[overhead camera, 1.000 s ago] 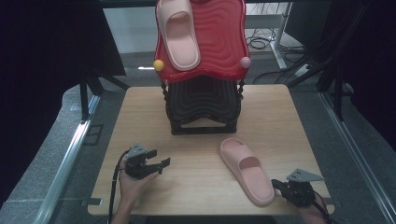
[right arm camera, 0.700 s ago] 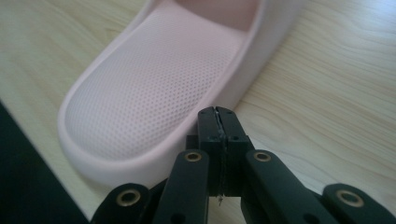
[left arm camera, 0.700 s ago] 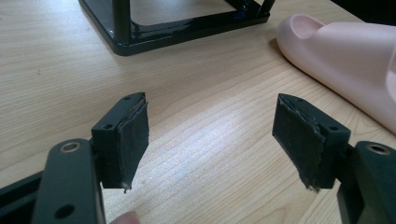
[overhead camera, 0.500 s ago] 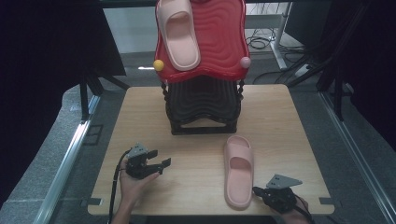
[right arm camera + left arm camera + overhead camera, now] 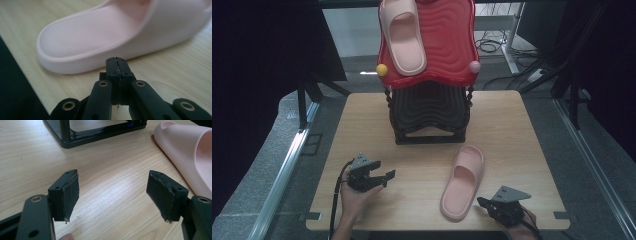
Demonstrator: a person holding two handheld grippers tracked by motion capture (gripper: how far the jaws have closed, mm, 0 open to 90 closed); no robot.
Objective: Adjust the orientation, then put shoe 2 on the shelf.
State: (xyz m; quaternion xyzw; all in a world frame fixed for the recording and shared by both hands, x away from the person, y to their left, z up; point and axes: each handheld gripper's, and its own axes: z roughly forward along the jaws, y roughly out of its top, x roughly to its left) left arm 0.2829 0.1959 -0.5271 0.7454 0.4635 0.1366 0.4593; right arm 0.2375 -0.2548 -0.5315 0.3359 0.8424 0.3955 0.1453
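You have two pink slippers: one on the worktop (image 5: 362,115) (image 5: 463,182), one on the red rack (image 5: 402,35). Your left gripper (image 5: 384,176) has its fingers spread; your right gripper (image 5: 482,202) has them pressed together, empty.

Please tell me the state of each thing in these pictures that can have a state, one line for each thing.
Pink rubber slipper on the wooden table: lying flat, sole down, not gripped.
Second pink slipper on the red wavy rack top: resting on the slope, sole down.
Left gripper: jaws open, nothing between them.
Right gripper: jaws shut, empty, tips close to the slipper's side.
Black shoe rack: standing upright.
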